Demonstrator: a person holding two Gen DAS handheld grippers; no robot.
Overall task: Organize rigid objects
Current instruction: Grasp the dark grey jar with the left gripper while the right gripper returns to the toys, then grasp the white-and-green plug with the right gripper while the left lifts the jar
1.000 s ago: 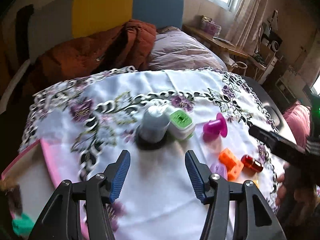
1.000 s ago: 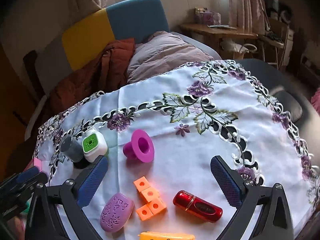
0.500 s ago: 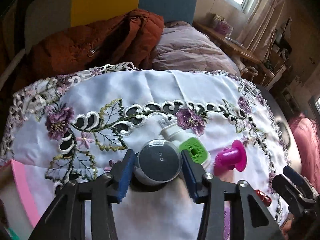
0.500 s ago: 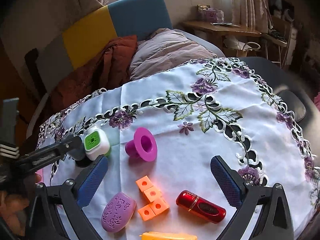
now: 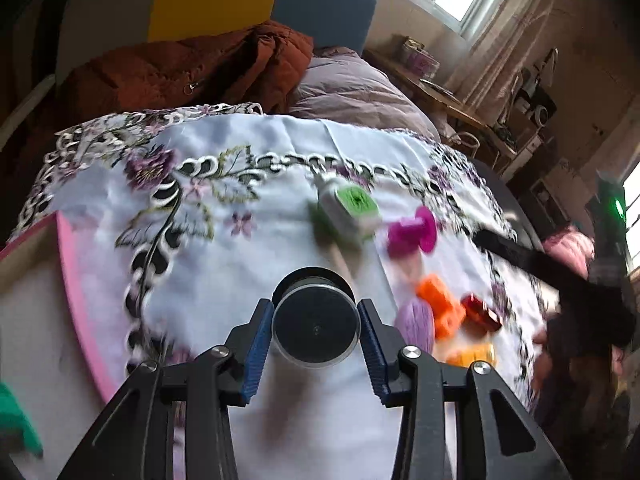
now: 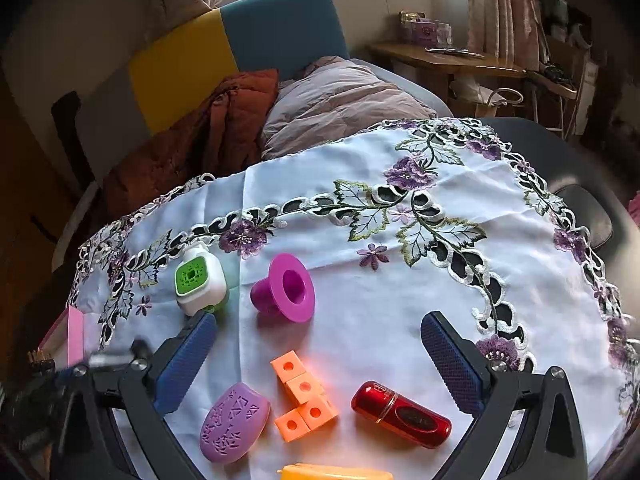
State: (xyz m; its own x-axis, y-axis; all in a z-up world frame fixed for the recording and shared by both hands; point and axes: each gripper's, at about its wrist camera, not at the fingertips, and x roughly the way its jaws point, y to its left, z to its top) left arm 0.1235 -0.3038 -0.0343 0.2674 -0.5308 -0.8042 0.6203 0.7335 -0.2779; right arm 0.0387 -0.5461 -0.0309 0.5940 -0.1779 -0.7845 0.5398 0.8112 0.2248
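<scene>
My left gripper (image 5: 316,330) is shut on a grey round canister (image 5: 315,330) and holds it lifted above the white embroidered tablecloth (image 5: 224,280). My right gripper (image 6: 316,360) is open and empty, low over the orange cube chain (image 6: 303,396). Near it lie a purple oval pad (image 6: 234,422), a red metallic tube (image 6: 401,414) and a yellow object (image 6: 336,472) at the bottom edge. A white box with a green lid (image 6: 198,282) and a magenta flanged spool (image 6: 286,289) sit farther back. The same items show blurred in the left wrist view.
A pink-edged tray (image 5: 76,300) sits at the table's left edge, also in the right wrist view (image 6: 68,338). Behind the table are a rust-red jacket (image 6: 208,136), a mauve quilt (image 6: 340,100) and a yellow and blue chair back (image 6: 240,44).
My left gripper closed on the grey canister and lifted it away from beside the green-lidded box, toward the left. My right gripper stayed open over the small objects.
</scene>
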